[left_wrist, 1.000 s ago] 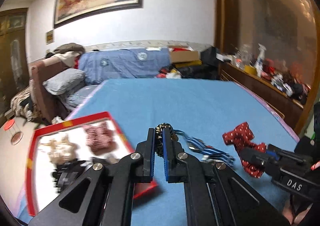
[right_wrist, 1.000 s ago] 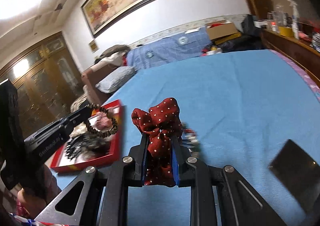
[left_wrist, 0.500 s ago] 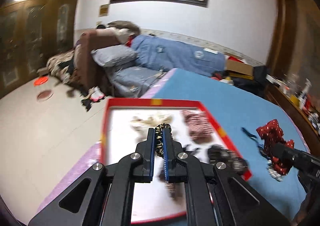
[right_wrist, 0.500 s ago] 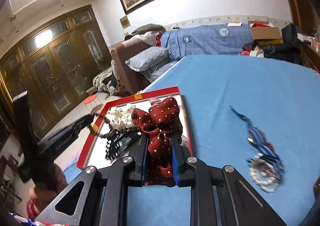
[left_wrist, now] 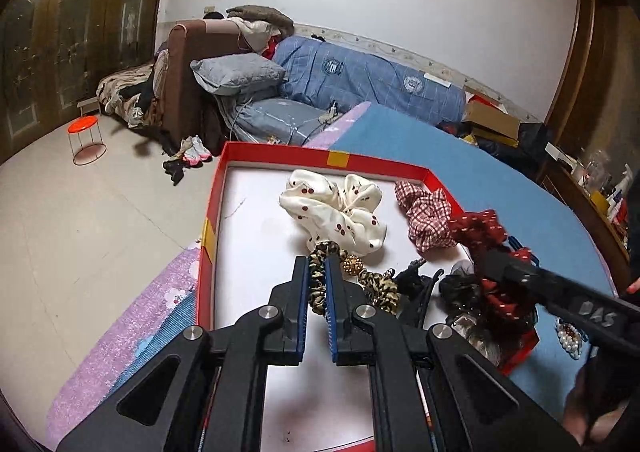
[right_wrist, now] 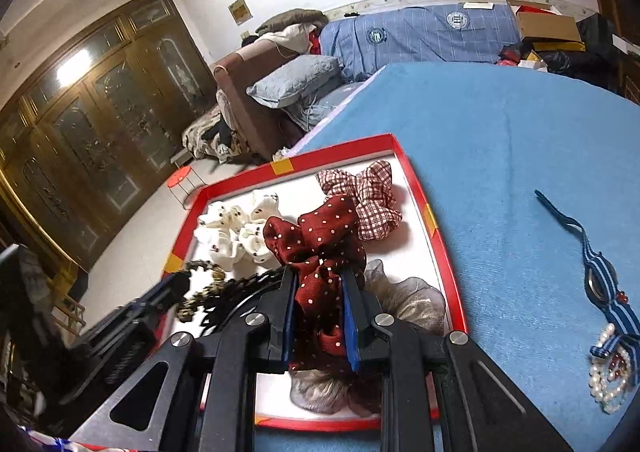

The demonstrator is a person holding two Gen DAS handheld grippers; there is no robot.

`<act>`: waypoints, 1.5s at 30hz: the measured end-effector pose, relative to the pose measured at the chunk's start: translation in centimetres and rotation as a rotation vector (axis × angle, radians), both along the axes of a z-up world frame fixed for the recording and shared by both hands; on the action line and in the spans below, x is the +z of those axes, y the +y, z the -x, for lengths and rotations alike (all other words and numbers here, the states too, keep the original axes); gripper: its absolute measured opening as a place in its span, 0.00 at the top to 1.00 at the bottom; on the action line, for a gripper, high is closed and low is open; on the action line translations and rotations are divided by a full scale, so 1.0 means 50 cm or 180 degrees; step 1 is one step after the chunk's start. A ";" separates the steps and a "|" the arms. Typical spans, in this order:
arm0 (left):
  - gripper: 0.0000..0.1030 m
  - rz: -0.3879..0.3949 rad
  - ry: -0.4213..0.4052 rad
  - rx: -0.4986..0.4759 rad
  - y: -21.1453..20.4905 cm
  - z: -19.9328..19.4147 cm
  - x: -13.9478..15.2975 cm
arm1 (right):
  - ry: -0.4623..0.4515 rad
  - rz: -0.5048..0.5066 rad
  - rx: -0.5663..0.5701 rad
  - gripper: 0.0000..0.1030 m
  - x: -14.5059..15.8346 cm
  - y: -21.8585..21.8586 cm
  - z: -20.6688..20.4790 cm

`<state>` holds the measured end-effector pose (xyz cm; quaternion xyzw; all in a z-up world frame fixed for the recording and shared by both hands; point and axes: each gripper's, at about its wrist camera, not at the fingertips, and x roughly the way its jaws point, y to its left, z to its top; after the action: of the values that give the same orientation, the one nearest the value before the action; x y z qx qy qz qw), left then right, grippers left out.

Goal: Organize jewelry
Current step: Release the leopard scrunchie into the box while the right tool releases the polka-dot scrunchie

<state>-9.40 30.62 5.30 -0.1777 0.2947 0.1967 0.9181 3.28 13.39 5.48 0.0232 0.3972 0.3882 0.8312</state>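
Observation:
A red-rimmed tray [left_wrist: 218, 188] with a white floor lies on the blue table; it also shows in the right wrist view [right_wrist: 416, 180]. My left gripper [left_wrist: 318, 272] is shut on a leopard-print hair tie [left_wrist: 378, 286] and holds it over the tray. My right gripper [right_wrist: 318, 292] is shut on a dark red dotted scrunchie [right_wrist: 320, 236], above the tray's near right part; it shows in the left wrist view [left_wrist: 480, 226] too. In the tray lie a white cherry scrunchie [left_wrist: 336, 208], a red checked scrunchie [left_wrist: 426, 210], a grey gauzy scrunchie [right_wrist: 408, 300] and a black clip [left_wrist: 416, 282].
A blue striped ribbon with a pearl bracelet [right_wrist: 608, 332] lies on the blue tablecloth [right_wrist: 500, 140] right of the tray. The table's left edge drops to a tiled floor [left_wrist: 80, 212] with a red stool [left_wrist: 86, 134]. A sofa with pillows [left_wrist: 240, 72] stands behind.
Both grippers have swung left from over the bare blue cloth to over the tray, each still holding its piece. The ribbon and pearls stay behind on the cloth.

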 end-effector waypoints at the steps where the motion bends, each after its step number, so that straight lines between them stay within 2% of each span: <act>1: 0.93 -0.0008 0.0013 0.0007 0.000 -0.003 0.000 | -0.0002 0.0024 0.0002 0.78 -0.007 0.003 -0.003; 6: 0.92 0.0021 0.0101 0.0055 0.007 -0.014 -0.010 | 0.0030 0.0093 -0.0007 0.78 -0.041 0.013 -0.015; 14: 0.91 -0.0012 0.0223 0.0079 0.004 -0.033 -0.018 | -0.0040 0.0141 -0.0007 0.76 -0.053 0.009 -0.009; 15: 0.89 -0.0008 0.0222 0.0082 0.005 -0.032 -0.018 | -0.0053 0.0146 -0.0006 0.76 -0.053 0.007 -0.009; 18: 0.70 -0.0018 0.0219 0.0130 0.006 -0.028 -0.017 | -0.0101 0.0171 -0.0003 0.76 -0.054 0.009 -0.002; 24: 0.67 -0.0052 0.0177 0.0136 -0.001 -0.023 -0.013 | -0.0154 0.0213 0.0005 0.75 -0.059 0.010 0.006; 30: 0.60 -0.0049 0.0168 0.0120 -0.005 -0.023 -0.012 | -0.0214 0.0276 0.0020 0.67 -0.060 0.014 0.017; 32: 0.60 -0.0048 0.0164 0.0116 -0.005 -0.021 -0.012 | -0.0257 0.0307 0.0022 0.62 -0.059 0.017 0.023; 41: 0.59 -0.0051 0.0157 0.0116 -0.007 -0.021 -0.011 | -0.0276 0.0254 0.0001 0.60 -0.045 0.001 0.030; 45: 0.59 -0.0053 0.0156 0.0122 -0.007 -0.021 -0.011 | -0.0302 0.0183 -0.0001 0.55 -0.032 -0.011 0.039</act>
<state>-8.37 30.27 4.77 -0.1708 0.3120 0.2209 0.9081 1.35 12.83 3.87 -0.0191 0.3684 0.3772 0.8495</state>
